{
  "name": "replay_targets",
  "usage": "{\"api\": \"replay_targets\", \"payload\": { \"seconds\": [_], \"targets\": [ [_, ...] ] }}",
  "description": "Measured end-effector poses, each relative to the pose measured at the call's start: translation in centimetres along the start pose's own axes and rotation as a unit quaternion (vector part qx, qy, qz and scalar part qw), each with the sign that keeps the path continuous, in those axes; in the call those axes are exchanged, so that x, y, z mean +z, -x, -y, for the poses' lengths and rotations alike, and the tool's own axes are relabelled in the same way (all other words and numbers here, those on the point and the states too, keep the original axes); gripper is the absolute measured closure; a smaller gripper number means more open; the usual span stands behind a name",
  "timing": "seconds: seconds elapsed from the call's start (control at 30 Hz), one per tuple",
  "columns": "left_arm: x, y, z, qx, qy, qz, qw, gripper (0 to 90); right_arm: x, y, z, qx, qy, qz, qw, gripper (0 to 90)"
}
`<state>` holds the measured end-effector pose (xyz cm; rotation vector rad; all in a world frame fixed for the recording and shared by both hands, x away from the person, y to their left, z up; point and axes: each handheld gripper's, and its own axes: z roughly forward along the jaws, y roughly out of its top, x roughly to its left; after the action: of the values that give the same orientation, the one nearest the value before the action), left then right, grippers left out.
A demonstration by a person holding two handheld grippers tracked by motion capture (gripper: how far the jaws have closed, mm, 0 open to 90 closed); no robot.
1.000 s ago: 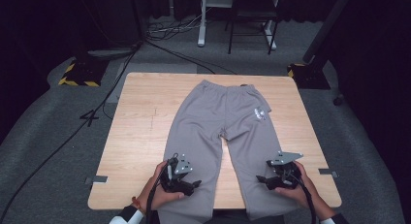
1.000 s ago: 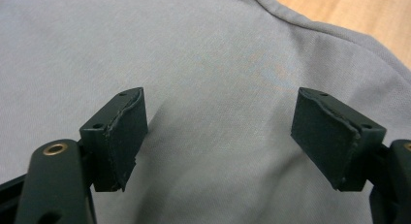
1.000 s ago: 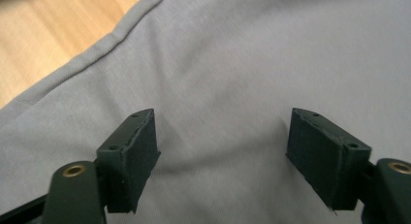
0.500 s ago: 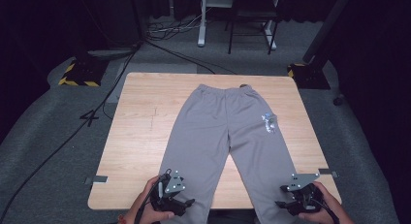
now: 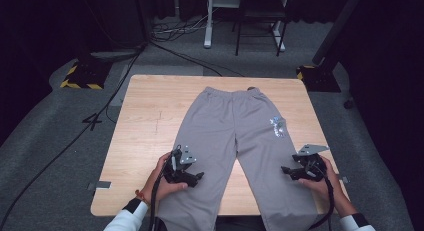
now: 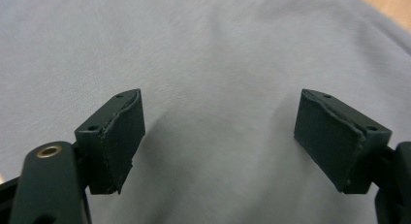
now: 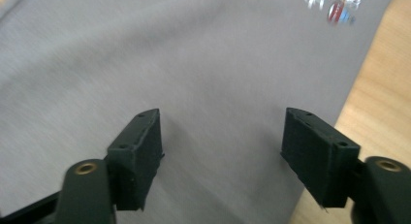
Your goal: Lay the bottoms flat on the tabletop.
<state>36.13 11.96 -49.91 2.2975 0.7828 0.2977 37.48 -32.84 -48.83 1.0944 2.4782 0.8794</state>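
left hand-held gripper [image 5: 196, 177]: jaws spread wide, nothing between them, poised over the lower part of one trouser leg; close-up shows only grey cloth beneath the pads.
right hand-held gripper [image 5: 286, 169]: jaws spread too, empty, over the other leg near its outer edge, wood just beside.
grey trousers [image 5: 235, 136]: flat on the tabletop [image 5: 150, 126], waistband at the far side, cuffs hanging off the near edge, small print [image 7: 334, 3] on one thigh.
contact: pads probably just above the fabric, hard to tell.
step: likely grabbing both legs for a fold.
tip: lower both evenly, pinch at matching heights, take both layers, lift together so no creases form.
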Motion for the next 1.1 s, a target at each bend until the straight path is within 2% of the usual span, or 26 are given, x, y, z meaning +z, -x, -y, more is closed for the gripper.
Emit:
{"api": "replay_targets", "payload": {
  "seconds": [0.2,0.37,0.6,0.7,0.8,0.87,0.97,1.03,1.1],
  "targets": [
    [-0.2,0.2,0.5,0.003,0.007,0.009,0.9999,17.3,-1.2,-0.4,1.7,0.003,0.006,-0.004,1.0000,28.9],
    [-1.0,1.2,1.6,0.006,0.015,0.012,0.9998,17.4,-2.5,-1.3,3.3,-0.003,0.008,-0.009,0.9999,28.9],
    [-2.3,3.3,2.8,0.016,0.006,0.019,0.9997,17.4,-4.1,-2.1,5.0,-0.012,0.001,-0.013,0.9998,28.6],
    [-2.6,4.5,2.8,0.034,-0.004,0.029,0.9990,18.3,-4.7,-2.5,5.3,-0.020,-0.012,-0.017,0.9996,29.0],
    [-2.8,5.5,2.4,0.051,-0.016,0.032,0.9980,18.6,-5.0,-3.1,5.2,-0.041,-0.031,-0.029,0.9983,30.7],
    [-3.1,6.0,1.8,0.064,-0.011,0.029,0.9975,17.9,-5.1,-3.5,4.8,-0.056,-0.040,-0.039,0.9968,30.4],
    [-3.8,6.0,0.8,0.069,0.005,0.015,0.9975,17.9,-5.2,-4.0,3.7,-0.065,-0.029,-0.036,0.9968,29.3],
    [-4.5,5.5,0.2,0.071,0.016,0.003,0.9974,17.9,-5.4,-4.2,2.6,-0.078,-0.015,-0.022,0.9966,28.8],
    [-5.1,4.8,-0.3,0.071,0.020,-0.014,0.9972,17.9,-5.7,-4.0,1.6,-0.080,-0.002,-0.010,0.9968,28.6]
  ]
}}
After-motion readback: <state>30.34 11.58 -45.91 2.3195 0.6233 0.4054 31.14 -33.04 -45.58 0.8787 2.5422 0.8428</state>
